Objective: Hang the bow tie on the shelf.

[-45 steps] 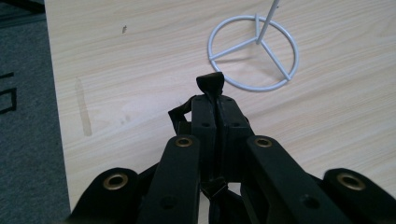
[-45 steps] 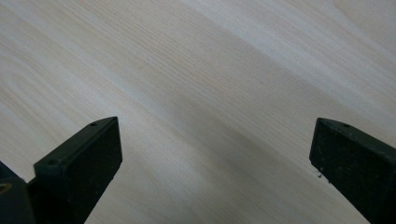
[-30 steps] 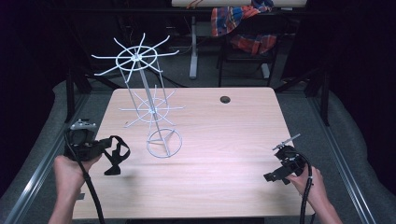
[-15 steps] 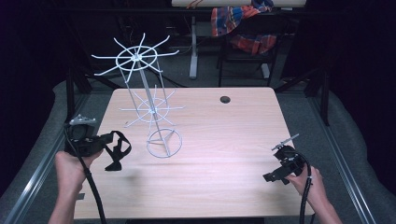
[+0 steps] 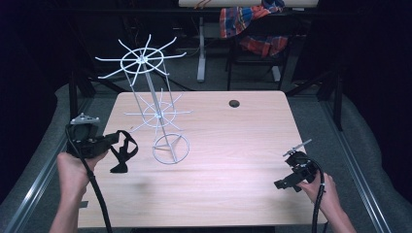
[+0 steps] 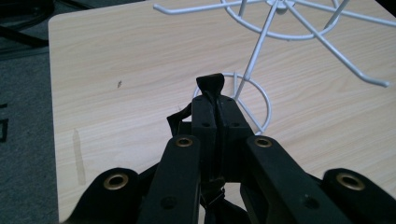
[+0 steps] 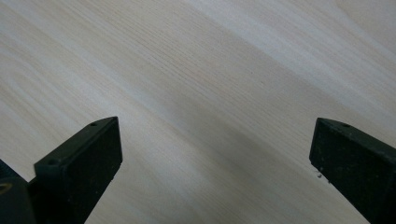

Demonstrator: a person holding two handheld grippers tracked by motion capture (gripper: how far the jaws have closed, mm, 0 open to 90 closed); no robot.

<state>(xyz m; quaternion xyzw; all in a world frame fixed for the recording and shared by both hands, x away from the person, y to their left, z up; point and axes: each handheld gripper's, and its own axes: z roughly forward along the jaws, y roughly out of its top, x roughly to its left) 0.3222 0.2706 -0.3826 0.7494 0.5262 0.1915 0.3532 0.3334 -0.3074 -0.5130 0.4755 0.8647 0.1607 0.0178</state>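
Observation:
A white wire rack (image 5: 154, 111) with two tiers of spokes stands on a ring base on the left half of the wooden table (image 5: 233, 145). My left gripper (image 5: 111, 141) hovers just left of that base, shut on a black strap (image 5: 124, 153) that hangs in a loop under the jaws. In the left gripper view the strap (image 6: 210, 84) pokes out beyond the closed left gripper (image 6: 217, 100), with the rack's base ring (image 6: 261, 100) right behind. My right gripper (image 5: 284, 183) rests low at the table's front right. In the right gripper view, the right gripper (image 7: 215, 154) is open over bare wood.
A round dark grommet hole (image 5: 234, 103) sits near the table's far edge. Behind the table are a chair draped with plaid cloth (image 5: 252, 24) and a white desk leg (image 5: 200, 53). Grey carpet and metal rails flank the table.
The left gripper with the strap has drifted slightly upward in the frame. The right gripper has stayed put.

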